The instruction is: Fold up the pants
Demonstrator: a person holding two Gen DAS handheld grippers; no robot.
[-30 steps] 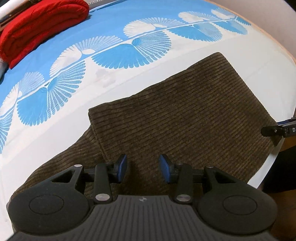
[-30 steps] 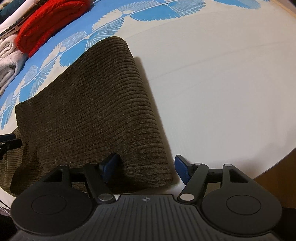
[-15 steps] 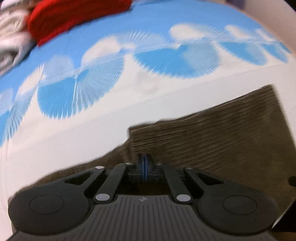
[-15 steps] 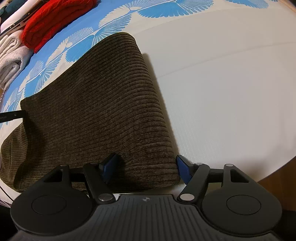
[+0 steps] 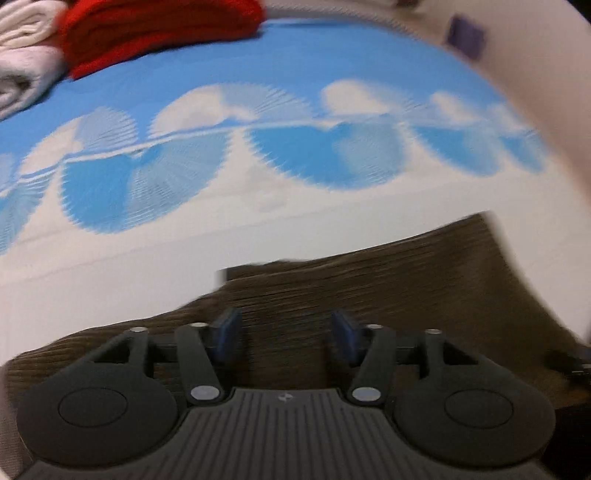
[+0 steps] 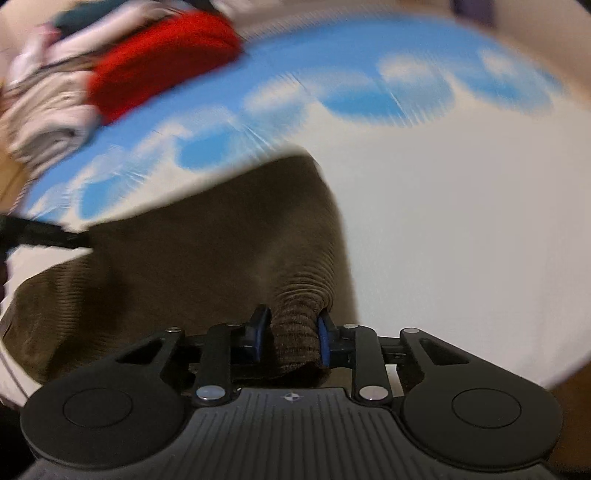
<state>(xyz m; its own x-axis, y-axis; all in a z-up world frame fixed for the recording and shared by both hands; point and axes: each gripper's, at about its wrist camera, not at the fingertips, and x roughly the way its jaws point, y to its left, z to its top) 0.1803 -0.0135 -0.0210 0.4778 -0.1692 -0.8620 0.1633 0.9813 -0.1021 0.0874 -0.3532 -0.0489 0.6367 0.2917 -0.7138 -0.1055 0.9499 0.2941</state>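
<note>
Brown corduroy pants [image 5: 388, 280] lie folded on a white and blue patterned cover [image 5: 258, 162]. My left gripper [image 5: 286, 338] hovers over their near left part, its jaws opening, with no fabric pinched between the blue pads. In the right wrist view the pants [image 6: 184, 258] bunch up at their near right corner, where my right gripper [image 6: 291, 338] is closing with its pads pressing a thick roll of the fabric. That corner is lifted off the cover. A dark blurred part of the left gripper [image 6: 44, 232] shows at the pants' far left edge.
A folded red garment [image 5: 159, 33] and folded white cloths [image 5: 26, 55] lie at the back left; the right wrist view shows the same red garment [image 6: 162, 59] beside a pile of pale cloths [image 6: 48, 110]. White cover [image 6: 461, 240] stretches to the right of the pants.
My left gripper closed, then opened again and rose over the pants. My right gripper went from open around the pants' right corner to closed on it, and lifted it.
</note>
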